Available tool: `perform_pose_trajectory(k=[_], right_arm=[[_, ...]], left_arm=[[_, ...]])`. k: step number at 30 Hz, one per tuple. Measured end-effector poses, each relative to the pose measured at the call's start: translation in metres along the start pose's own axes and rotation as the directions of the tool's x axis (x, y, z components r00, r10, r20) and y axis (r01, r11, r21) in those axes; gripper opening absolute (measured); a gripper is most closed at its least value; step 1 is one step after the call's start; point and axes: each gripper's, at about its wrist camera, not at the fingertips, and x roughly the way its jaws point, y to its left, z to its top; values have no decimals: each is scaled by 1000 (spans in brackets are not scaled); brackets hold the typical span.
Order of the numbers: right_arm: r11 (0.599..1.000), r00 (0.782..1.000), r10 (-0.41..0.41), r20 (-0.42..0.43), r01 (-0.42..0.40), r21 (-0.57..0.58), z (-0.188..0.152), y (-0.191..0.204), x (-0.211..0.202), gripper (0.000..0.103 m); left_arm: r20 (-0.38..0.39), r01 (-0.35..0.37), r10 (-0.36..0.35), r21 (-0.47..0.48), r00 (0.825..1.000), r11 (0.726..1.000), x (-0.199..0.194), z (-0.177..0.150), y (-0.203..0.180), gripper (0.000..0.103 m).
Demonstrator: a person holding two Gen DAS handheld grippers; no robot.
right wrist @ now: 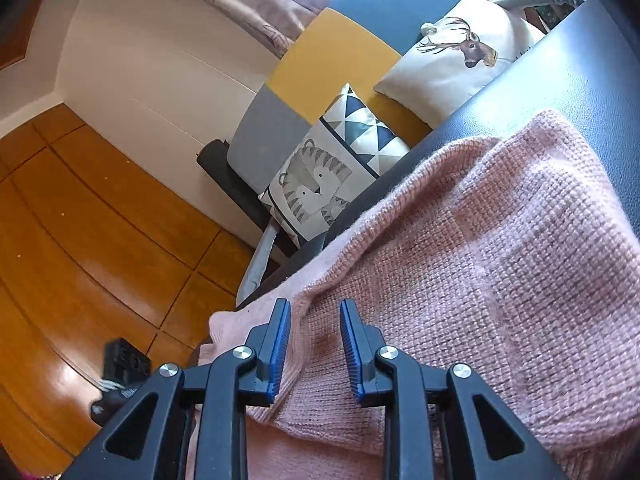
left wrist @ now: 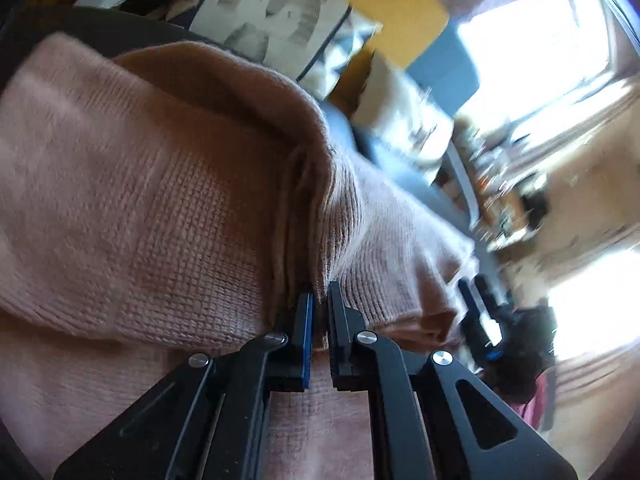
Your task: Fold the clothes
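A: Where does the pink knitted sweater (right wrist: 500,240) lie?
B: It is spread over a dark blue padded surface (right wrist: 560,60), one edge hanging over the side nearest the wooden floor (right wrist: 80,220).
A: And the left gripper (left wrist: 319,298)?
B: Its jaws are clenched on a raised fold of the sweater (left wrist: 160,200).
A: The right gripper (right wrist: 315,314)?
B: Its jaws stand apart over the sweater's ribbed hem, pads not pressing it. A tiger cushion (right wrist: 316,188) and a deer cushion (right wrist: 452,52) sit beyond.
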Motion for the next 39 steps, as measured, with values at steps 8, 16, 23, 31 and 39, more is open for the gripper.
perform_pose_trajectory(k=[8,16,23,31,39], right_arm=[[1000,999,10,-44,-10,7,4,3,3,29],[995,949,-98,-300,88,-47,5,30,33,30],[994,933,-113,-341,104,-44,1,46,51,25],[931,927,-336,-169,300,-206,21,63,34,5],[989,969,-60,-238,90,115,2,42,36,30]], left_arm=[[153,14,-25,76,988,997,-4,-22,3,9],[171,9,-25,94,985,996,-5,-24,2,9],[181,-3,-20,126,983,992,-3,-25,-2,10],[181,4,-28,132,983,991,-4,-27,-1,10],[193,-22,-8,153,981,988,-4,-29,-4,10]])
